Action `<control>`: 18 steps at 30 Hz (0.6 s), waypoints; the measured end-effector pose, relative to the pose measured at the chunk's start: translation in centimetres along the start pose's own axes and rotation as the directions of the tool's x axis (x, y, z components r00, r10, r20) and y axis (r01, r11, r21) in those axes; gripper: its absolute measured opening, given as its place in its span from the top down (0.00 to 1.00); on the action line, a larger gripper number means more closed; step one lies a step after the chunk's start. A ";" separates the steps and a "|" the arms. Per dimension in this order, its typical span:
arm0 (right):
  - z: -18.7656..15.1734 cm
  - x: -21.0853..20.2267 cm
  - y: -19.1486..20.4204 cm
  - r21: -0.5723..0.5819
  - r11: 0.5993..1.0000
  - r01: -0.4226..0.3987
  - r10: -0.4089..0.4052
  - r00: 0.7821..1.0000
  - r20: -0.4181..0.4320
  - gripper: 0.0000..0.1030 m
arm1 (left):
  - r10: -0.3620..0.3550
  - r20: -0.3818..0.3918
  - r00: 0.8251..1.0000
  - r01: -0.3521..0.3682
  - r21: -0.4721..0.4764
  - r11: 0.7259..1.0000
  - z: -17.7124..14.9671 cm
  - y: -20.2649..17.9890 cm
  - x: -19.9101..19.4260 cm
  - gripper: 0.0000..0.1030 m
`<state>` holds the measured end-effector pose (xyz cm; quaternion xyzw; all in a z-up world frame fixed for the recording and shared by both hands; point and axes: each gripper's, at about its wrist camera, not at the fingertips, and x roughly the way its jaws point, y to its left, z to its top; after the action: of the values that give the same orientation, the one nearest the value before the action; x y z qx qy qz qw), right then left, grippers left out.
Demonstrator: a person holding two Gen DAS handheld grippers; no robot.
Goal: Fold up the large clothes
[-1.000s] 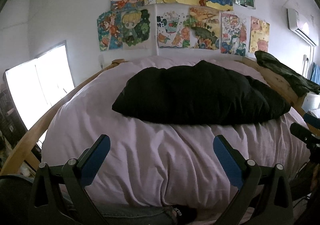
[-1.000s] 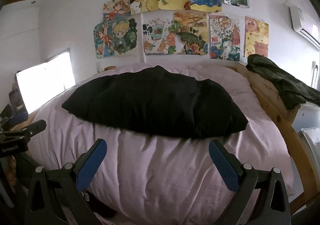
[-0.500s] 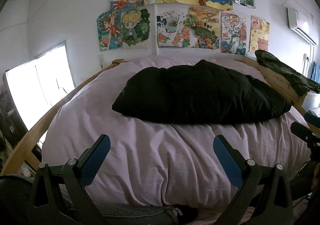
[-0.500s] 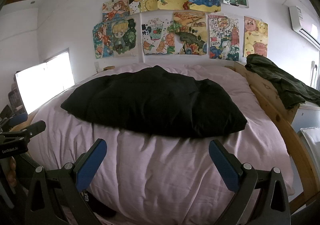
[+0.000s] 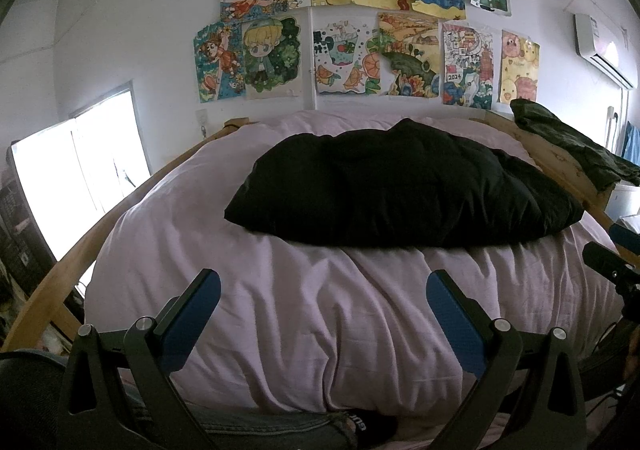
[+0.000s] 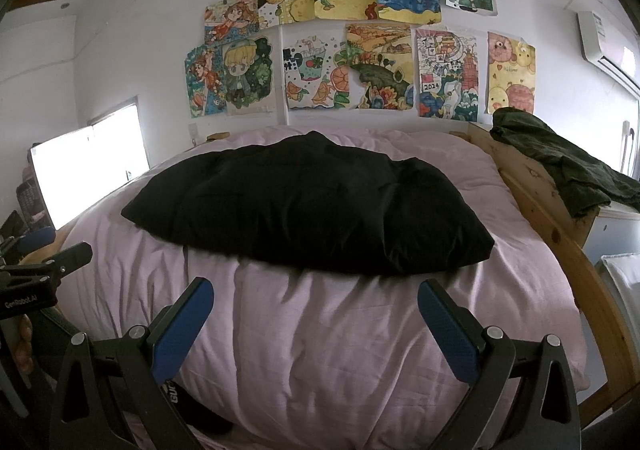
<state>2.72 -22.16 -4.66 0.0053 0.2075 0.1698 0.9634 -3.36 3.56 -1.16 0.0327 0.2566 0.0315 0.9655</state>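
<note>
A black garment [image 5: 400, 190] lies spread across the middle of a bed covered with a pale lilac duvet [image 5: 312, 314]. In the left wrist view it fills the centre of the frame and reaches toward the right; in the right wrist view it sits centre-left [image 6: 308, 210], its near edge a little above the gripper fingers.

The left gripper [image 5: 323, 302] is at the bottom of its frame with its blue-padded fingers [image 5: 192, 314] spread wide, nothing between them, over the near part of the duvet and well apart from the garment. The right gripper [image 6: 316, 306] is likewise spread wide and empty at the bottom of its own frame, short of the garment's near edge. The other gripper's black body shows at the right edge of the left wrist view and at the lower left edge of the right wrist view, where fingers of the person's hand [image 6: 22, 346] can be seen beside it.

A wooden bed frame [image 6: 560, 234] runs along the right side, with a dark green cloth [image 6: 560, 166] draped over its far end. Colourful drawings [image 5: 384, 22] are taped on the white wall in the upper centre. A bright window [image 5: 76, 178] is at the left, and an air conditioner [image 5: 600, 46] is at the upper right. A strip of denim [image 5: 260, 430] shows at the bottom centre of the left wrist view.
</note>
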 end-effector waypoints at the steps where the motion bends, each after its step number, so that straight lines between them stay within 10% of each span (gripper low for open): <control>1: 0.0 0.0 0.0 0.000 1.000 0.000 0.000 1.000 0.000 0.00 | 0.001 0.000 1.000 -0.001 0.000 1.000 0.0 0.0 0.0 0.02; 18: 0.0 0.0 0.1 0.001 1.000 0.000 0.000 1.000 -0.001 0.00 | 0.002 -0.006 1.000 -0.002 0.004 1.000 -0.2 0.5 0.3 0.02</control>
<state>2.70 -22.07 -4.65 0.0055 0.2079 0.1695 0.9633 -3.23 4.09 -1.43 0.0350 0.2597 0.0321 0.9645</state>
